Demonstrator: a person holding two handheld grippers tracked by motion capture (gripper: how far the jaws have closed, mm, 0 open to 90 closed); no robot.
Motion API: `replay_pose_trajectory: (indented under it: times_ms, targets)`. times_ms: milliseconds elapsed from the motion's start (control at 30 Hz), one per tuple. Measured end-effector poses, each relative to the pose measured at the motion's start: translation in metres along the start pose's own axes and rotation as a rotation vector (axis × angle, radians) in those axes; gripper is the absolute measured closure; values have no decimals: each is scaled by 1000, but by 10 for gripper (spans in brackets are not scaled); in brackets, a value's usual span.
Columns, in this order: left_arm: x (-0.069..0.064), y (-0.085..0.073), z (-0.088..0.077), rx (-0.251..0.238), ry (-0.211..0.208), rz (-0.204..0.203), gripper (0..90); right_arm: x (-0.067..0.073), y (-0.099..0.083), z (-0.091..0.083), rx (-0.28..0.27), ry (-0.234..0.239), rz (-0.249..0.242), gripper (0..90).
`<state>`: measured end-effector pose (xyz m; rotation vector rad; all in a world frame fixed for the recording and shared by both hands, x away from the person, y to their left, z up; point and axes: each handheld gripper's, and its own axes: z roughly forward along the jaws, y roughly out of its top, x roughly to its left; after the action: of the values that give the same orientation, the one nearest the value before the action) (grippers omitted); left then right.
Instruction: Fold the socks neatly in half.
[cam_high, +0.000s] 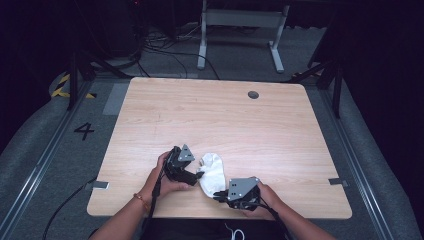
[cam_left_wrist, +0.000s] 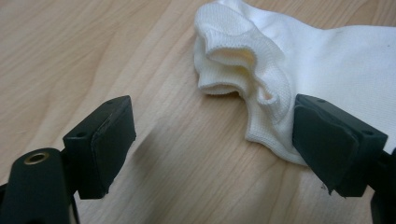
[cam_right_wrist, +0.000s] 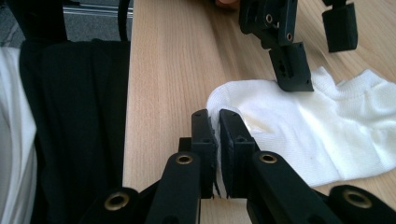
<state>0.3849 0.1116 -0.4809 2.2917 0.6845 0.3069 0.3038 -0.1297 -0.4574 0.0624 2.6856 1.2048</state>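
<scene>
Low on pale wood-grain tabletop (cam_high: 210, 115), small white knitted ankle sock (cam_high: 211, 172) lies crumpled between both tools. Left gripper (cam_left_wrist: 212, 140): jaws spread wide, flat rubbery black pads (cam_left_wrist: 112, 140) seen; ribbed, ruffled cuff lies just ahead of jaws, fabric edge touching one jaw. Right gripper (cam_right_wrist: 217, 140): jaws nearly closed, thin fold of soft sock edge pinched between pads; rest of sock spreads flat beyond jaws, toward left gripper.
</scene>
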Motion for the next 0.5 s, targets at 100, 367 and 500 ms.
replay_pose_trajectory:
  times_ms: [100, 367, 500]
  targets:
    - [-4, 5, 4, 9, -17, 11, 143, 2, -1, -5, -7, -6, 6, 856]
    - [-13, 10, 8, 10, -35, 54, 144, 6, 3, -18, -32, -30, -2, 857]
    - [-13, 10, 8, 12, -38, 53, 144, 1, 7, -22, -48, -49, -2, 856]
